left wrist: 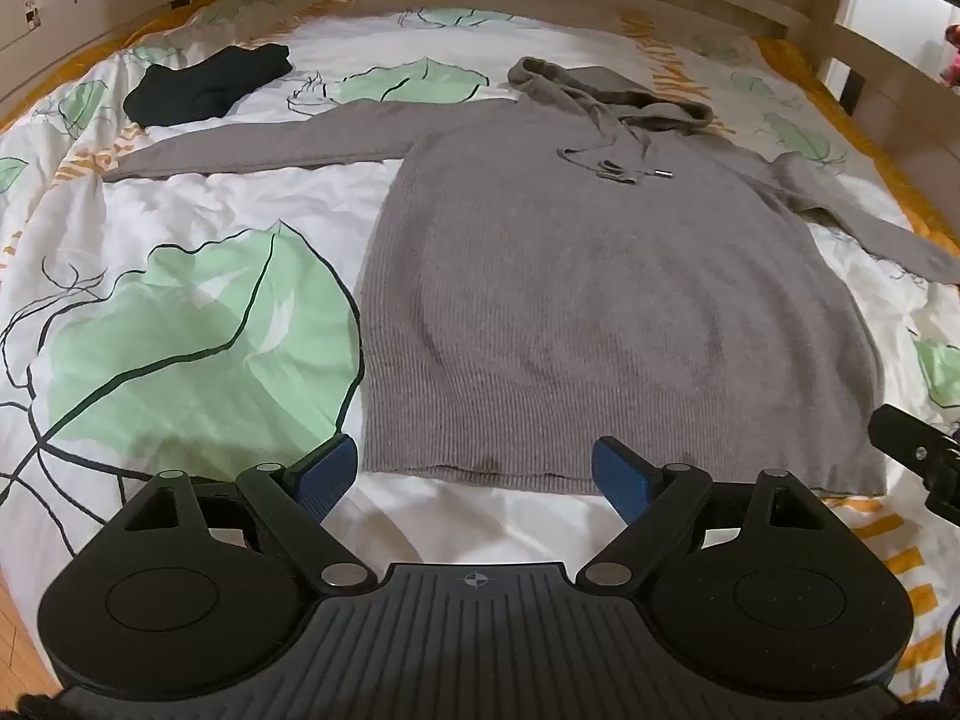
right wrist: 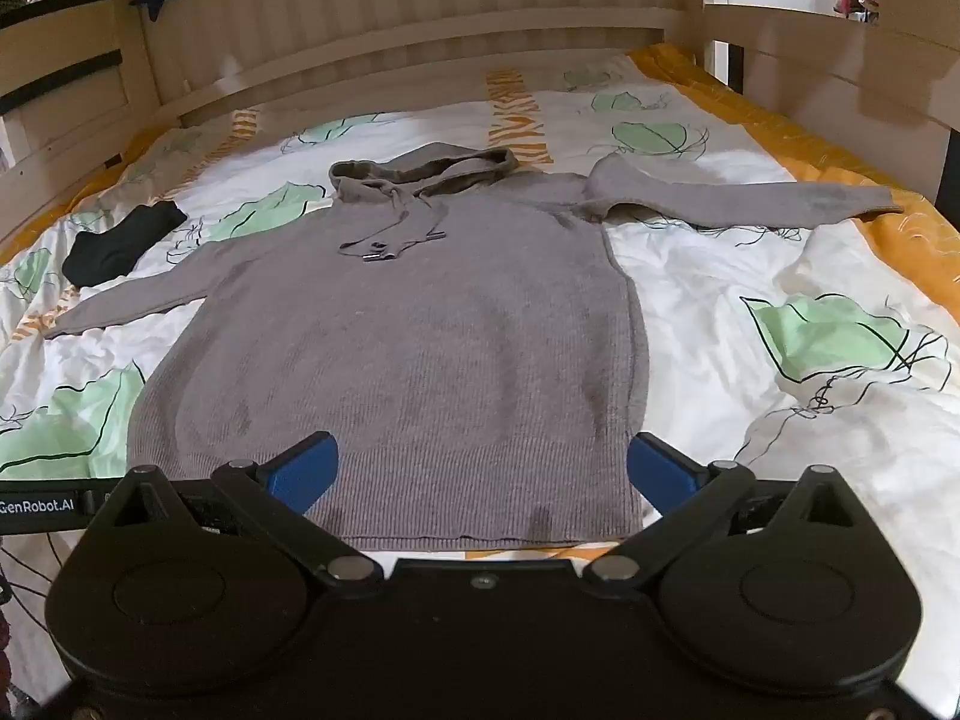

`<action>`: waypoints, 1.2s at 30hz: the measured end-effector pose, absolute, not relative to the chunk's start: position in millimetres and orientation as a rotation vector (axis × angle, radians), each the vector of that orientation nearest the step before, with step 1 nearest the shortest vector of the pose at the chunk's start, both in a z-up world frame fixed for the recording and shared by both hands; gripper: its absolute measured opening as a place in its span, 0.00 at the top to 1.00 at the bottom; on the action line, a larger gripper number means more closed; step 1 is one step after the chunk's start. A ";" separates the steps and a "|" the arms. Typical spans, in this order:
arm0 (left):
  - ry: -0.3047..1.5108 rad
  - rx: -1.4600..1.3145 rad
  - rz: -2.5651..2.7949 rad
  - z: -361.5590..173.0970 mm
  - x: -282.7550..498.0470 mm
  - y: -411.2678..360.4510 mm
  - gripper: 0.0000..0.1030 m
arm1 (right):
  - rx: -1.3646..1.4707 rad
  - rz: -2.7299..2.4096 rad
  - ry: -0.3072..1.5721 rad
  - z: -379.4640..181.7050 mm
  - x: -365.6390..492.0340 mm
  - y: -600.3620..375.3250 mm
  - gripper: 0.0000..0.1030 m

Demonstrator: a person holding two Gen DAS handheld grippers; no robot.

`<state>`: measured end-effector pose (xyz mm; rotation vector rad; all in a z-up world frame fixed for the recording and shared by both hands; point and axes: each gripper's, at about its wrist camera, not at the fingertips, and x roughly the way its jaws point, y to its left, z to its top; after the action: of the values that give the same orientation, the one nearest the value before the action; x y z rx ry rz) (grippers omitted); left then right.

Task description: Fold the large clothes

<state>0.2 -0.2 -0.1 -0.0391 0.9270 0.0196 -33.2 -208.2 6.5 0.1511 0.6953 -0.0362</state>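
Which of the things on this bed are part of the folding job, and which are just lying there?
Part of the job:
- grey hooded sweater, spread flat
- left tongs, open
- right tongs, open

Just lying about:
- black garment, bunched near the far corner
- leaf-print duvet underneath

One readable label: "GenRobot.AI".

You can read it in white letters on the black bar (right wrist: 42, 505) that reaches in at the near left edge of your right wrist view, just above the white duvet with green leaf print (right wrist: 780, 276); the first letter is partly cut by the frame. On your left gripper's ribbed black body (left wrist: 477, 618) there is only a small crosshair mark, with no lettering. Nothing else carries legible writing.
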 end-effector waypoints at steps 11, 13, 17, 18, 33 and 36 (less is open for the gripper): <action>0.930 -0.040 0.016 -2.0 -0.6 -0.8 0.17 | 0.157 -0.037 0.706 -3.6 -30.6 -205.2 0.01; 0.933 -0.039 0.016 -2.5 -0.8 -1.6 0.17 | 0.157 -0.038 0.707 -5.2 -30.1 -203.2 0.01; 0.938 -0.039 0.014 -7.2 -1.4 0.7 0.17 | 0.162 -0.031 0.707 1.5 -31.0 -206.9 0.01; 0.947 -0.041 0.015 -7.8 1.0 0.0 0.17 | 0.161 -0.031 0.706 0.6 -30.8 -207.1 0.01; 0.889 -0.015 -0.002 -5.7 29.4 -4.3 0.17 | 0.171 -0.004 0.709 -5.0 -5.2 -216.9 0.01; 0.886 -0.033 -0.024 -1.6 43.0 -4.4 0.17 | 0.190 0.008 0.710 -4.1 5.5 -224.9 0.01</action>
<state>43.0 -4.4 -1.6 -0.0328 0.8858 -0.0244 5.5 -224.9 -4.1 0.1905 0.7100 0.0077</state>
